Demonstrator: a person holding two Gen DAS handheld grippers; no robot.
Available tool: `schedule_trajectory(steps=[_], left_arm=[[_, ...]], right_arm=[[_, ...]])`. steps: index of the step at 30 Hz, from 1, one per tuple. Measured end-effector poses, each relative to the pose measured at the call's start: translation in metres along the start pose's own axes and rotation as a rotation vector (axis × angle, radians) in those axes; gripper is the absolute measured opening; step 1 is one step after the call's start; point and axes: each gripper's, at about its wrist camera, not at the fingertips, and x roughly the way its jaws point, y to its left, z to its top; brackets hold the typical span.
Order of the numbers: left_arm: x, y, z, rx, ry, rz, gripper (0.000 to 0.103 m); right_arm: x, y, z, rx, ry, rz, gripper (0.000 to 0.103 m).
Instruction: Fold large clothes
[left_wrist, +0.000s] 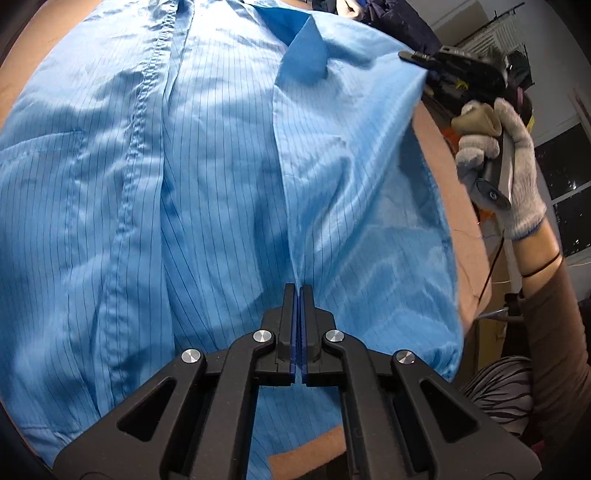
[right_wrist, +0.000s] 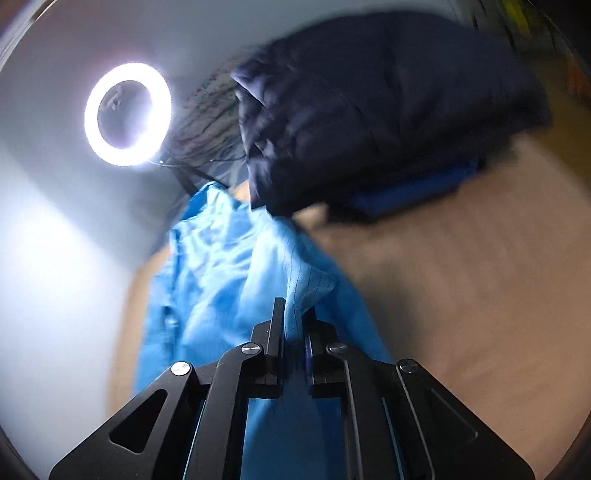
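Your left gripper (left_wrist: 299, 291), at the bottom centre of the left wrist view, has its fingers pressed together on the front edge of the light blue pinstriped work coat (left_wrist: 184, 177), which fills most of that frame, spread over the tan table (left_wrist: 439, 147). Your right gripper (right_wrist: 293, 314) has its fingers clamped on another fold of the same coat, low in the middle of the right wrist view; in the left view it shows at the upper right, gripping the coat's shoulder edge, with your white knit-gloved right hand (left_wrist: 513, 170) on the handle. A dark navy quilted jacket (right_wrist: 369, 110) lies heaped on the table in the upper centre of the right view, just beyond the coat, and a bright white ring lamp (right_wrist: 127, 114) glares in the upper left. The main risk, as I judge it, is the slippery fabric sliding out of either thin pinch if you pull the two grips apart too hard, which would drop the flap unevenly. Carry the flap too far towards the top and it could drag onto the navy jacket. The right view is blurred, so judge the landing from the left view. No brand, label or writing is readable anywhere.
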Motion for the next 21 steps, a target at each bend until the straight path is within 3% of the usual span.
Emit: schedule_trajectory(steps=[2,5,7,8,14,16,17,18,19,21], left_arm=[[-0.003,0.002,-0.002,-0.042,0.006,-0.069,0.0],[-0.012,0.004,-0.002,-0.077,-0.005,-0.122,0.003],[-0.017,0.004,0.005,-0.072,-0.013,-0.122,0.029],[-0.02,0.004,0.003,-0.071,-0.021,-0.119,0.032],[-0.015,0.007,0.0,-0.07,-0.007,-0.132,0.032],[-0.007,0.001,0.0,-0.061,0.01,-0.125,0.032],[-0.003,-0.001,0.0,-0.052,0.021,-0.114,0.028],[0.006,-0.005,0.006,-0.043,0.03,-0.099,0.013],[0.013,-0.01,0.009,-0.024,0.041,-0.071,0.005],[0.018,-0.013,0.009,0.004,0.041,-0.035,0.004]], right_arm=[[0.003,-0.003,0.001,0.015,0.025,0.02,0.029],[-0.004,-0.005,-0.007,-0.02,0.073,0.056,0.042],[-0.015,-0.004,-0.022,-0.075,0.12,0.052,0.042],[-0.02,-0.005,-0.032,-0.096,0.144,0.052,0.042],[-0.037,-0.018,-0.107,-0.204,0.325,0.041,0.042],[-0.04,-0.027,-0.129,-0.187,0.359,0.041,0.042],[-0.041,-0.03,-0.136,-0.174,0.364,0.055,0.042],[-0.044,-0.031,-0.144,-0.166,0.358,0.078,0.042],[-0.047,-0.029,-0.149,-0.169,0.358,0.094,0.042],[-0.049,-0.021,-0.156,-0.198,0.37,0.114,0.026]])
